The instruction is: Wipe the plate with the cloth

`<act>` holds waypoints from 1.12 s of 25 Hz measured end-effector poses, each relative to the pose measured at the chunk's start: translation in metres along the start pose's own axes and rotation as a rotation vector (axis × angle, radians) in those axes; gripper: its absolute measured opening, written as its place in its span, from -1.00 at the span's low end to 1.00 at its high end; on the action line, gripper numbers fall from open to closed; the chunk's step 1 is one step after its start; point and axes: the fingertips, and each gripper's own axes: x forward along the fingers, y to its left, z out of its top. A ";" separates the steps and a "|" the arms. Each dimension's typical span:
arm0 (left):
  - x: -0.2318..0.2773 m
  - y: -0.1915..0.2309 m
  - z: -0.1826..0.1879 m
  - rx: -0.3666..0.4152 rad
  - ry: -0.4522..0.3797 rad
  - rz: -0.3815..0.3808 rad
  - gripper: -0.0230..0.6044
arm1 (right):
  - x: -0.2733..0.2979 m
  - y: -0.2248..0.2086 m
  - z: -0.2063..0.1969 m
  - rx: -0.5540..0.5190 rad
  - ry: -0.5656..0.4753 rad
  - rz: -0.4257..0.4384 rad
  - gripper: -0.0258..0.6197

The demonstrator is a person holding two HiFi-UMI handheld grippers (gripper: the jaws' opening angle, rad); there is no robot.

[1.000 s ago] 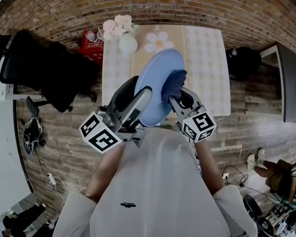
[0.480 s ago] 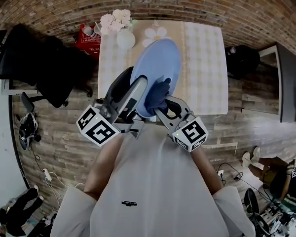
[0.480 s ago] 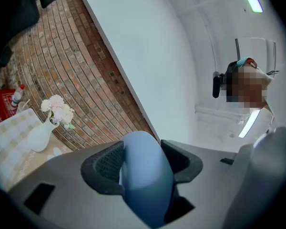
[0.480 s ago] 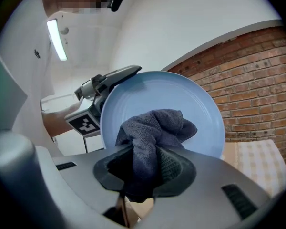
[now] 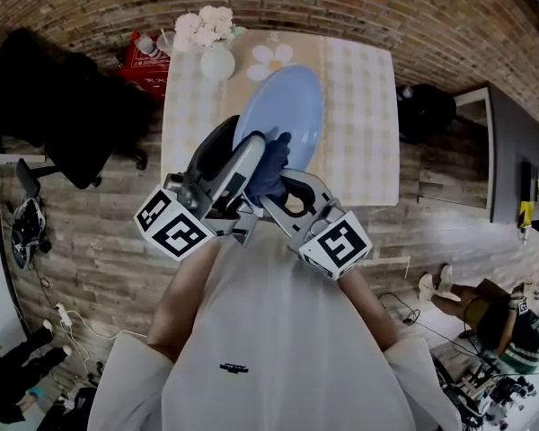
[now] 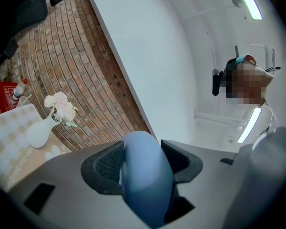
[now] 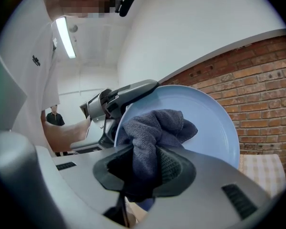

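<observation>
Left gripper (image 5: 249,153): jaws closed on the rim of the blue plate (image 5: 292,106). In the left gripper view the plate's (image 6: 145,175) edge fills the gap between both pads of that gripper (image 6: 142,161).

The plate is off the table (image 5: 364,106), held in the air above it at the centre of the head view. It is tilted up on edge, with its face towards the right gripper (image 5: 281,185).

Right gripper: jaws narrow, clamped on the dark blue cloth (image 5: 269,164). In the right gripper view the cloth (image 7: 155,128) is bunched between the pads of the right gripper (image 7: 148,168), and a wad sticks out past the tips. The wad sits over the lower left part of the plate (image 7: 209,123) in that view, just beside where the left gripper (image 7: 119,99) grips the rim. It looks pressed against the plate's face, but neither view makes the contact clear.

Marker cubes in the head view: the left one (image 5: 175,233) is lower left of centre, the right one (image 5: 335,243) lower right.

The table has a pale checked covering. A white vase (image 5: 217,61) with flowers (image 5: 202,25) stands at its upper left corner, with a flower-shaped mat (image 5: 271,57) just to its right. A red crate (image 5: 145,65) sits on the floor, left of the table. A black chair (image 5: 63,106) is at the left of the frame.
</observation>
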 end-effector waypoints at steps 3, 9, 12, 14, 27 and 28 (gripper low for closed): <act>-0.006 -0.004 0.000 0.022 0.004 0.001 -0.14 | 0.006 0.009 0.018 -0.013 -0.055 0.005 -0.57; -0.009 -0.002 -0.004 0.051 0.025 0.011 -0.14 | 0.015 0.005 0.032 -0.001 -0.093 -0.026 -0.57; -0.012 -0.004 -0.004 0.048 0.025 0.008 -0.14 | 0.019 0.001 0.044 -0.008 -0.125 -0.047 -0.57; -0.013 -0.005 -0.001 0.048 0.019 0.005 -0.14 | 0.021 -0.001 0.049 -0.019 -0.133 -0.050 -0.57; -0.022 -0.010 -0.001 0.047 0.043 0.007 -0.14 | 0.025 -0.010 0.060 -0.081 -0.164 -0.108 -0.57; -0.022 -0.009 -0.002 0.047 0.044 0.009 -0.14 | 0.025 -0.012 0.060 -0.081 -0.167 -0.110 -0.57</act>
